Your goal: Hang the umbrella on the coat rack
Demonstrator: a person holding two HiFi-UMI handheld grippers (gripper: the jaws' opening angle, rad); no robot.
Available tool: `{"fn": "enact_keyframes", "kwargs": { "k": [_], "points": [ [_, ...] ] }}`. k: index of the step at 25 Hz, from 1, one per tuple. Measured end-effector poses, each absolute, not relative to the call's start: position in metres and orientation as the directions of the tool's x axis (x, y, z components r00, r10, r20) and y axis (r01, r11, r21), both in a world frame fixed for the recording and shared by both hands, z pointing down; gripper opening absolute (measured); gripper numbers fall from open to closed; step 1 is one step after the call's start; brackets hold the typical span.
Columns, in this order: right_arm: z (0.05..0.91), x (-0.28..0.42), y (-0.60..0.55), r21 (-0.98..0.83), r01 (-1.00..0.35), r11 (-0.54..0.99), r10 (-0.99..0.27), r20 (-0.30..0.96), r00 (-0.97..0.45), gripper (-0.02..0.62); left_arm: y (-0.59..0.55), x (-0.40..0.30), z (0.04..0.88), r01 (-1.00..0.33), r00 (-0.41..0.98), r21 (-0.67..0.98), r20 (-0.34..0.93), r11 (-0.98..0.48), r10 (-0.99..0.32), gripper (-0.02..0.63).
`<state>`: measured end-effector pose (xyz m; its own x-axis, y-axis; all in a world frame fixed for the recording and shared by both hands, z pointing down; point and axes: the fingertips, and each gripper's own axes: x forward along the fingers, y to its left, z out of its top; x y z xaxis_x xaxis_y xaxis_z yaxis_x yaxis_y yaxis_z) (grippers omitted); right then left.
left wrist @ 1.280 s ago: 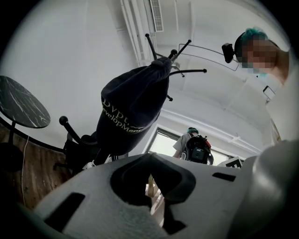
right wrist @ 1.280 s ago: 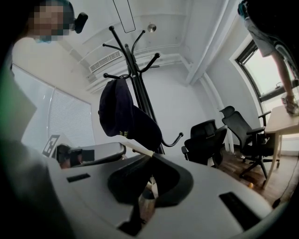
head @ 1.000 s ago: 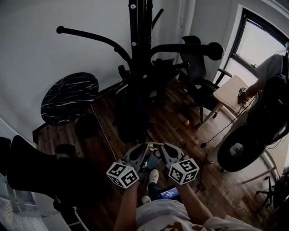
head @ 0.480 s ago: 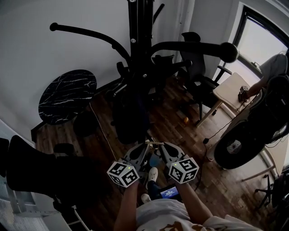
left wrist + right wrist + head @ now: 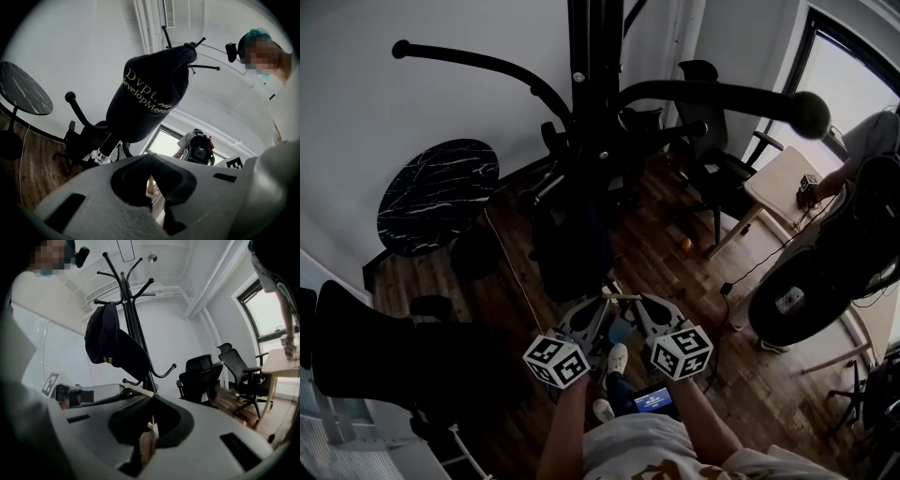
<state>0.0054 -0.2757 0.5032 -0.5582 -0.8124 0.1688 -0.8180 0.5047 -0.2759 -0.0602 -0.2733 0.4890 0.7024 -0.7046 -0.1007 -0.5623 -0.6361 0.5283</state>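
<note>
A dark navy folded umbrella [image 5: 145,98] with pale lettering hangs by its top from a hook of the black coat rack [image 5: 165,33]; its silver-ringed end points down. In the right gripper view the umbrella [image 5: 117,350] hangs beside the rack's pole [image 5: 136,329]. From above, the umbrella [image 5: 572,248] is a dark mass against the rack [image 5: 586,94]. Both grippers are held close together below it, apart from it. My left gripper [image 5: 602,305] and my right gripper [image 5: 637,305] are shut, with nothing between the jaws. The left gripper [image 5: 150,158] and right gripper [image 5: 152,399] point up at the rack.
A round black marble table [image 5: 436,197] stands left of the rack. Black office chairs [image 5: 712,141] sit behind it on the right. A person [image 5: 862,141] leans over a light wooden table [image 5: 783,187]. A dark chair [image 5: 384,356] is at the lower left.
The head view has shifted slightly, so the rack's arms spread wider in the picture. Both grippers stay in the same place, still shut. The umbrella has not moved.
</note>
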Motion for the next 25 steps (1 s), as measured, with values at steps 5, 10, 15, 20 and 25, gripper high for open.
{"fn": "enact_keyframes", "kwargs": {
  "k": [5,10,15,20,25],
  "points": [
    [0.511,0.006,-0.281,-0.277,-0.82,0.501,-0.809,0.187,-0.557,0.011,-0.276,-0.06,0.499,-0.562,0.706,0.537,-0.085,-0.629,-0.703,0.02],
    [0.519,0.004,-0.282,-0.283,-0.819,0.5,-0.805,0.196,-0.56,0.012,-0.276,-0.06,0.506,-0.565,0.712,0.535,-0.069,-0.628,-0.699,0.02],
    [0.521,0.002,-0.287,-0.283,-0.816,0.504,-0.801,0.199,-0.564,0.012,-0.282,-0.062,0.51,-0.566,0.713,0.537,-0.061,-0.626,-0.698,0.02],
    [0.522,0.001,-0.289,-0.279,-0.814,0.509,-0.794,0.212,-0.57,0.012,-0.284,-0.064,0.512,-0.577,0.712,0.529,-0.046,-0.622,-0.7,0.02],
    [0.528,-0.005,-0.296,-0.292,-0.807,0.514,-0.784,0.223,-0.579,0.011,-0.289,-0.068,0.516,-0.609,0.708,0.498,-0.01,-0.617,-0.706,0.02]
  ]
}}
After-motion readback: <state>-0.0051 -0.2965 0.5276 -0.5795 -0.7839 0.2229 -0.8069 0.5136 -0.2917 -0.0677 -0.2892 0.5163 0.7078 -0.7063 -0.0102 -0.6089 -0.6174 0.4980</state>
